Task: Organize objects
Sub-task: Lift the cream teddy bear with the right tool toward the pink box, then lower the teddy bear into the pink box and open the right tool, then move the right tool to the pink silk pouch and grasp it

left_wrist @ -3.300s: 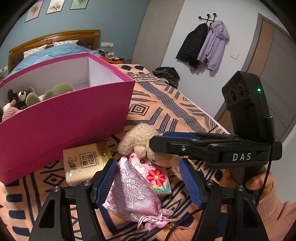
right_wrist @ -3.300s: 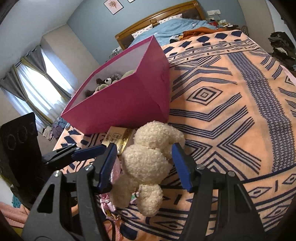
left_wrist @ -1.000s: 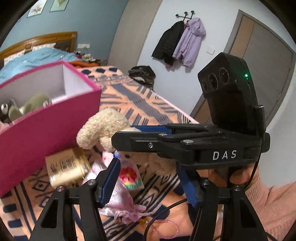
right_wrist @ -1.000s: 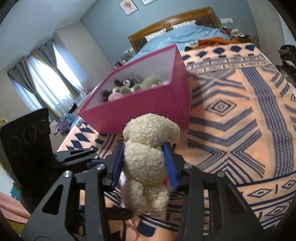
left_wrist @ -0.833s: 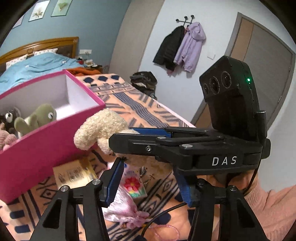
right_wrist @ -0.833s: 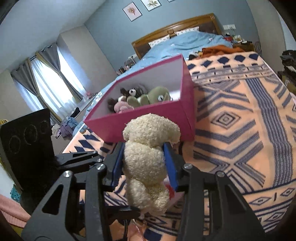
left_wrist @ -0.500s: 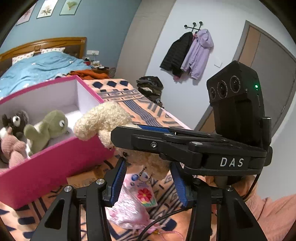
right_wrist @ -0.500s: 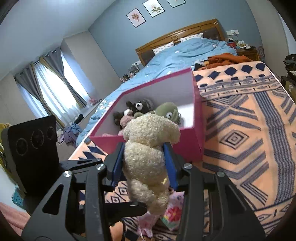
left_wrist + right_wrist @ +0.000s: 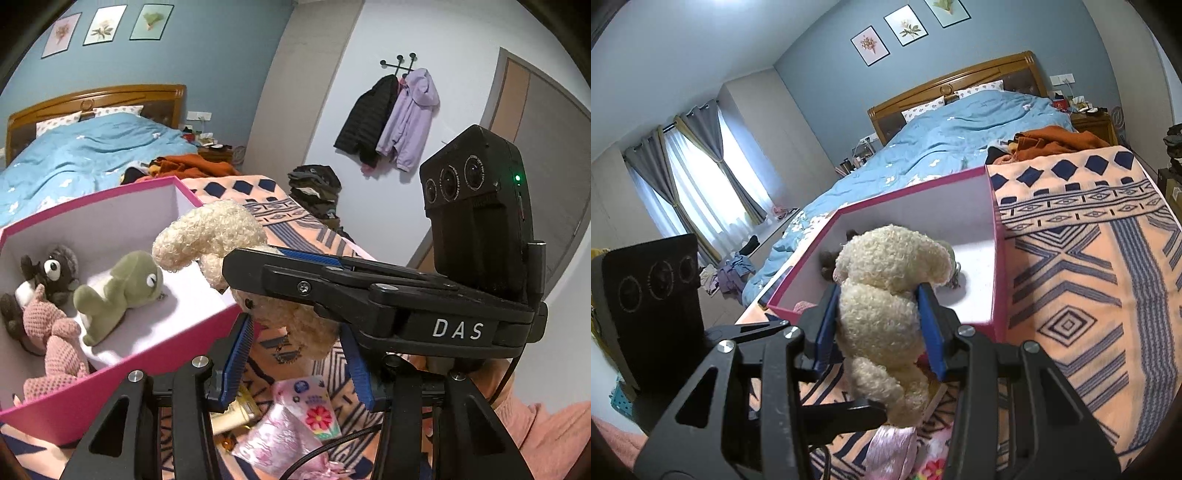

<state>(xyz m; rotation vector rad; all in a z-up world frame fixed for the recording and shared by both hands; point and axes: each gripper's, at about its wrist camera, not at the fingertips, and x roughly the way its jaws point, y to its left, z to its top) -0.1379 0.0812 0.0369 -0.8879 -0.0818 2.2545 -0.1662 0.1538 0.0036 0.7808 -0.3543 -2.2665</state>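
Observation:
A cream plush toy (image 9: 886,295) hangs in my right gripper (image 9: 877,295), whose blue pads are shut on its body. Its head (image 9: 210,232) reaches over the near rim of the open pink box (image 9: 192,332). In the left wrist view the toy's lower end fills the gap between the pad tips of my left gripper (image 9: 295,325), which is shut on it. Below, on the patterned blanket, lie a pink satin pouch (image 9: 280,439), a flower card (image 9: 314,410) and a yellow tissue pack (image 9: 236,413).
Inside the box lie a green plush (image 9: 118,284), a dark bear (image 9: 51,266) and a pink knitted toy (image 9: 55,332). A blue duvet (image 9: 979,125) and orange clothes (image 9: 1052,140) lie beyond the box. A hand in a pink sleeve (image 9: 535,435) holds the right gripper.
Both grippers have risen and moved toward the box with the plush toy, so the box's inside now shows. The left jaws have narrowed. The pouch, card and tissue pack stayed on the blanket.

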